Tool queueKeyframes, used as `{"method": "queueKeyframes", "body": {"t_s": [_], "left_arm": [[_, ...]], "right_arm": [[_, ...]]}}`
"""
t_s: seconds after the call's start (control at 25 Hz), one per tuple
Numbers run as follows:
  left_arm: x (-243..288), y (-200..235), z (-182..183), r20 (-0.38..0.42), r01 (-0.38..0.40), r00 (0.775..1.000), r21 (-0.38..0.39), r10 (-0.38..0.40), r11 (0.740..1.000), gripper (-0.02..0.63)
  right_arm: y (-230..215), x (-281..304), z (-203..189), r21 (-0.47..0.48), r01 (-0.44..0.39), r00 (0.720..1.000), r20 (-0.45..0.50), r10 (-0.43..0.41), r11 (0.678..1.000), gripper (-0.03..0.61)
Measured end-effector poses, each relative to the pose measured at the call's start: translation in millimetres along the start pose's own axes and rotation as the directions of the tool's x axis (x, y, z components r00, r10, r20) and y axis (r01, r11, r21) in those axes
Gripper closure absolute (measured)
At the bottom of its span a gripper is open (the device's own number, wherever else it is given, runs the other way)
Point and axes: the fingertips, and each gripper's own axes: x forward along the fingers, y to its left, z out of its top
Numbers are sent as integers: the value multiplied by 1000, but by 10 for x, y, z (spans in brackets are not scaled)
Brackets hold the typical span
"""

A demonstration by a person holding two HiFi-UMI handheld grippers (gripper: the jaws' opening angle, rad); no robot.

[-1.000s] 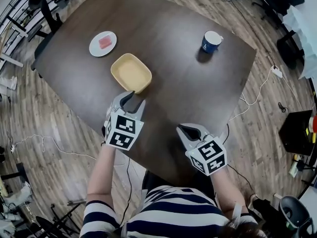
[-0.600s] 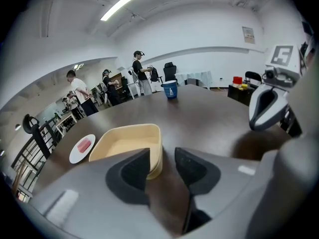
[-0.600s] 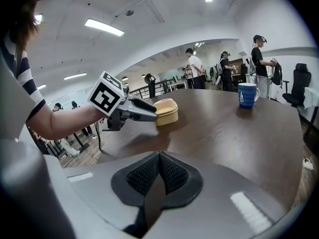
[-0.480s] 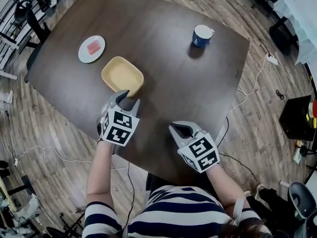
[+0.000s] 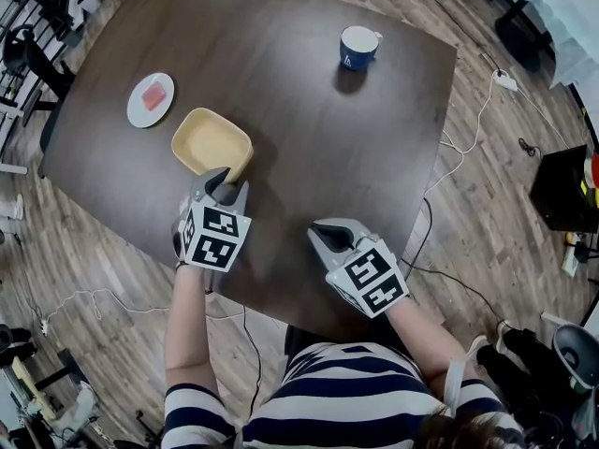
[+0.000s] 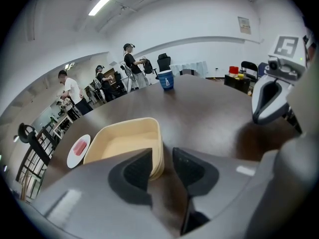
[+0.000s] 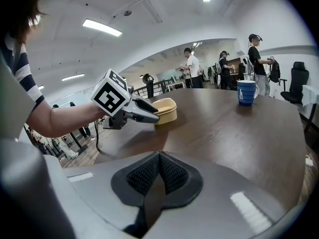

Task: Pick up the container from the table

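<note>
A pale yellow container (image 5: 211, 140) — a shallow rectangular tub with rounded corners — is seen standing upright on the dark brown surface (image 5: 309, 110), toward its left side. Its top is open and nothing is seen inside it. Its near right corner is taken between the parted jaws of the left claw (image 5: 230, 180) — one jaw is placed over the inside of the wall, the other outside it. Whether the wall is touched cannot be told.

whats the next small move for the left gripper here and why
Probably nudge the left gripper forward a touch, then close it. Its fingers are apart, and the near corner wall of the yellow container sits just at the gap between them, not yet clamped; the container lies flat on the table.
</note>
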Motion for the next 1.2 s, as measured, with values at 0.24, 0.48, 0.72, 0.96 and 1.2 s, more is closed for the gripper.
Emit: {"method": "queueKeyframes", "body": {"t_s": [0.24,0.48,0.72,0.96,1.2], "left_arm": [[67,40,22,-18,-43,999,29,44,999,614],[70,10,33,-28,-42,999,46,44,998,614],[-27,-89,63,-11,-31,999,36,32,999,614],[-238,-239,117,9,-54,999,52,54,997,614],[-484,-444,151,10,-65,998,58,64,996,614]], "right_arm": [[-54,-46,-10,15,-6,1000,17,5,1000,583],[-84,-69,-37,23,-10,1000,18,9,1000,583],[-79,-130,-73,17,-16,1000,25,15,1000,583],[-22,-214,-125,-9,-33,999,21,33,999,583],[39,-360,-163,-38,-61,998,26,62,997,583]]}}
